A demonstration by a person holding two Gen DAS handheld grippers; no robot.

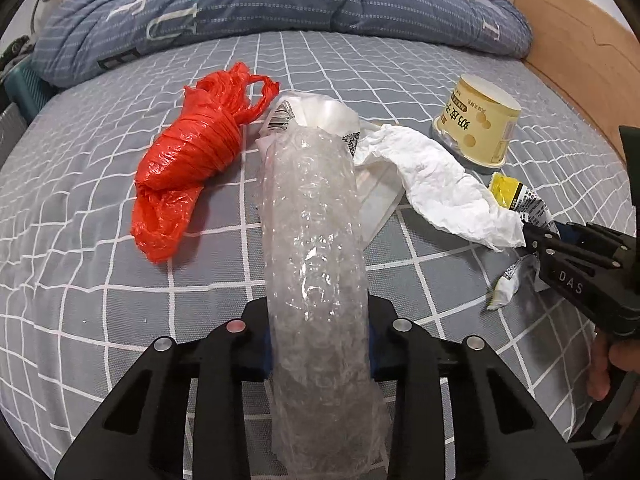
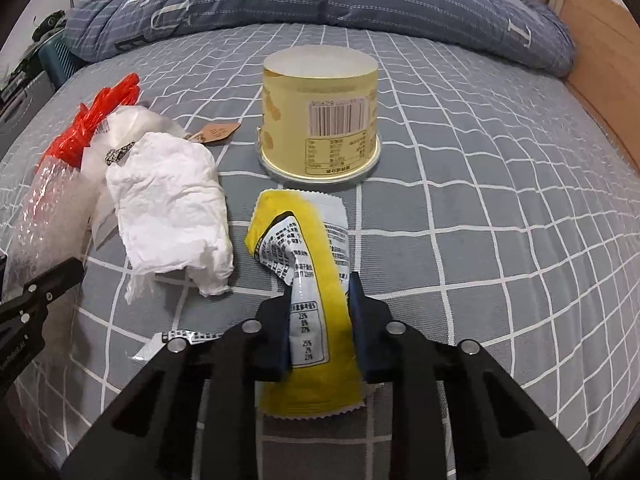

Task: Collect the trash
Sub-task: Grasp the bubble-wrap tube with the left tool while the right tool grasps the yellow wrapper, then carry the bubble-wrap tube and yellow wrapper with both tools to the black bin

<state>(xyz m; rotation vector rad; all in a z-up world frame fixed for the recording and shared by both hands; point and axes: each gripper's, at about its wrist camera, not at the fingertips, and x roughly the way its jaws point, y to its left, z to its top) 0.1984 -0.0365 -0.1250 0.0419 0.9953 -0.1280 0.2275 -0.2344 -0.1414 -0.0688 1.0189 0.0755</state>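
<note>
A: On the bed (image 1: pixel 100 280), what do you see?

B: Lots of trash on a grey sheet with white lines. The left gripper (image 1: pixel 320 344) pinches a long piece of bubble wrap (image 1: pixel 312 220). The wrap sits right between its two fingers and sticks out far in front.

A: And the other one?

B: The right gripper (image 2: pixel 320 320) pinches a yellow wrapper (image 2: pixel 308 280). Its blue pads (image 2: pixel 360 312) press on both sides of the wrapper. The far end of the wrapper lies on the sheet.

A: What is next to the bubble wrap?

B: A red bag (image 1: pixel 188 160) is on its left, all bunched up. A white tissue (image 1: pixel 436 184) is on its right, crumpled. Under the far end of the wrap is a clear packet (image 1: pixel 316 116) with a bar code.

A: Is there a tub?

B: Yes, a yellow tub (image 2: pixel 320 120) stands upside down, past the wrapper and apart from it. A small brown tag (image 2: pixel 218 134) lies to its left.

A: What is at the back?

B: A blue quilt (image 1: pixel 280 0) is piled up at the far side. A wood board (image 1: pixel 580 60) runs along the right side of the bed.

A: Can you see a person?

B: Only some fingers (image 1: pixel 604 368) on the right gripper's handle, low at the right edge of the left view.
</note>
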